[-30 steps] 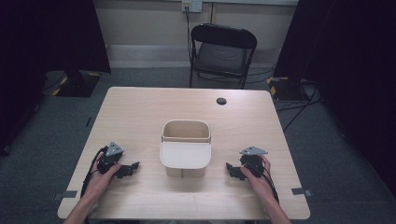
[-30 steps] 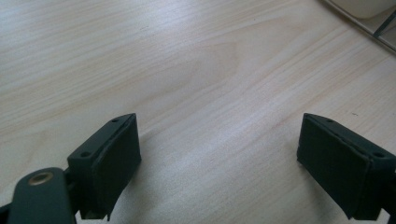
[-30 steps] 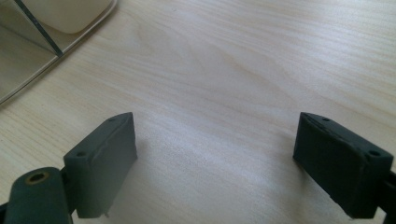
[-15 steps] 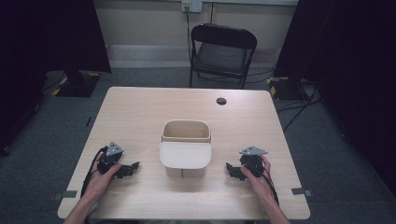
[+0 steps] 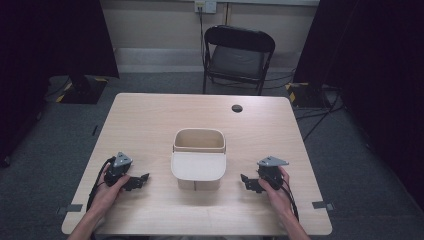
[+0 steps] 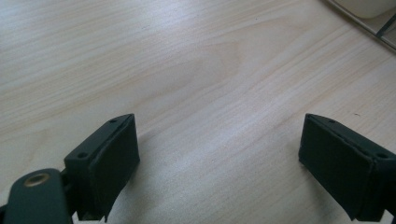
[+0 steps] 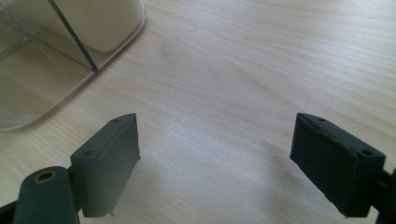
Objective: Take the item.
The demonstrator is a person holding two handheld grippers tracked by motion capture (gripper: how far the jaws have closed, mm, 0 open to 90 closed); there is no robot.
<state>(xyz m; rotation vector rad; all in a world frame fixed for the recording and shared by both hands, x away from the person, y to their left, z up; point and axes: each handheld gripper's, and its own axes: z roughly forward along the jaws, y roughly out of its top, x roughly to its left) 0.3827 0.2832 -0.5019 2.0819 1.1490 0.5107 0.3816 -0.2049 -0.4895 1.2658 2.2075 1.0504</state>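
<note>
Both grippers (image 5: 141, 180) (image 5: 247, 181) unmoved, jaws still apart

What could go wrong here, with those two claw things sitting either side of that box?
Not much is happening yet, so these are guesses.

1. Both the left gripper and right gripper are open and point at the beige container. A push from one side alone might slide or tip it.

2. Its clear lower part is hard to see, so a jaw could bump it.

3. Trailing cables might snag at the table edge.
</note>
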